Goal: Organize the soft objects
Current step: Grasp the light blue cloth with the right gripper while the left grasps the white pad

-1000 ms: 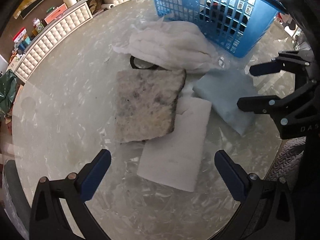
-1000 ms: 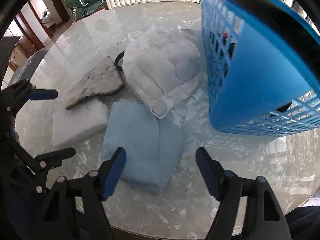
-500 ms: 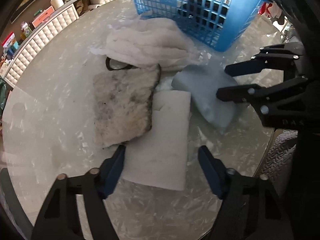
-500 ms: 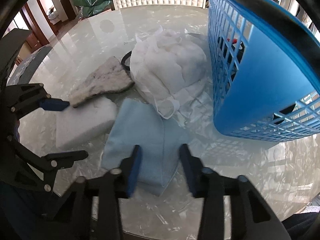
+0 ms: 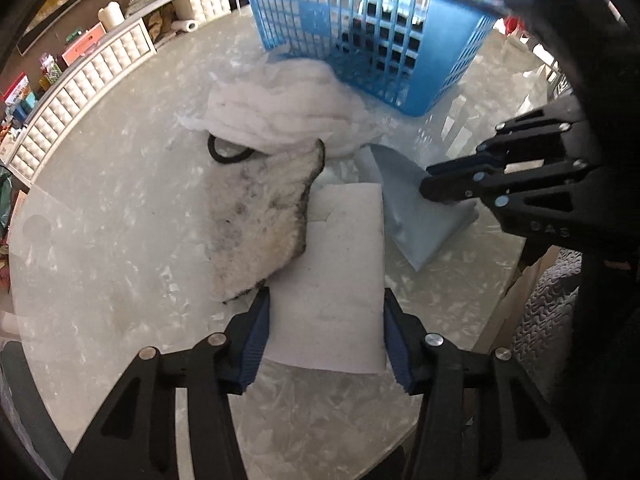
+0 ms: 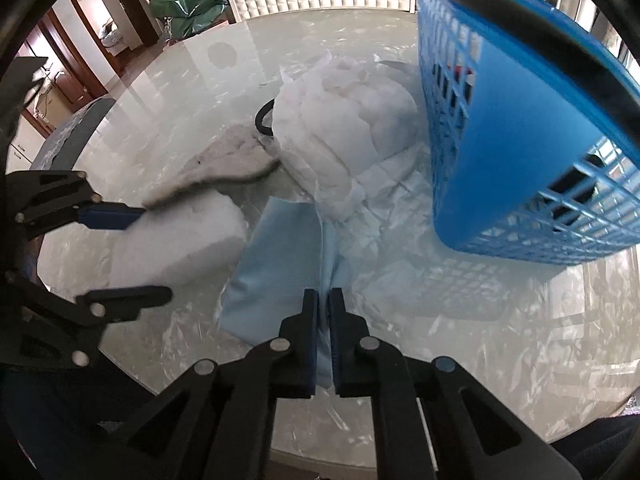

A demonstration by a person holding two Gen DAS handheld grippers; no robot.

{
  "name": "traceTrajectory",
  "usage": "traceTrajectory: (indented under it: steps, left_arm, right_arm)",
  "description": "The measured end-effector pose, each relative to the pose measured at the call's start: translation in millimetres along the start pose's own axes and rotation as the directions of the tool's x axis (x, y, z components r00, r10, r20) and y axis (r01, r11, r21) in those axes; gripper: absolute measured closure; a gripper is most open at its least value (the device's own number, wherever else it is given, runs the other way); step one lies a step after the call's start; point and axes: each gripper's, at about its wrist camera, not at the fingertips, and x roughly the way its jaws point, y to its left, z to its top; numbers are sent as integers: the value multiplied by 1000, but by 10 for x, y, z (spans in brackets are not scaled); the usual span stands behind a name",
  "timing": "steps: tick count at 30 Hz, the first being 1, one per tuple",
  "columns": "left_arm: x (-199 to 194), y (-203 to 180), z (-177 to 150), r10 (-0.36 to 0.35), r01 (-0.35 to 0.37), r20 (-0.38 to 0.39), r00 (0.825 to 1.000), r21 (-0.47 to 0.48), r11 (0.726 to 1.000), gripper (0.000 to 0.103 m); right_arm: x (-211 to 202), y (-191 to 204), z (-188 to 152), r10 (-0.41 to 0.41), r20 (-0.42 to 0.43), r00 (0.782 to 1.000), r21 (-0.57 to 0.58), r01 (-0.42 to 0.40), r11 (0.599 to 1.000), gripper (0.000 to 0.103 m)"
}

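Our right gripper (image 6: 324,316) had pinched the limp blue cloth (image 6: 280,264) on the glass table (image 6: 500,340) near its bunched edge, while our left gripper (image 5: 326,332) was closing around the squashy white foam pad (image 5: 340,272).

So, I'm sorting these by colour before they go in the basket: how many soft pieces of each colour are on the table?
White: 2, pad and wadding
Blue: 1, cloth
Grey: 1, mat
Total: 4
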Motion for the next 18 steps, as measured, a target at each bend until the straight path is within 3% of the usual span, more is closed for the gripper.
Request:
traceTrajectory:
  steps: [11,18]
  left_arm:
    - [-428,-10,-44,0,-1,112,994,9,1000,53]
    - [-480,-20,-58,18,-18,120,993,1,1000,53]
  right_arm:
    - [-391,-6,24,-28,70,997,0,28,1000,98]
    - [-630,-3,-20,-28,114,993,0,28,1000,98]
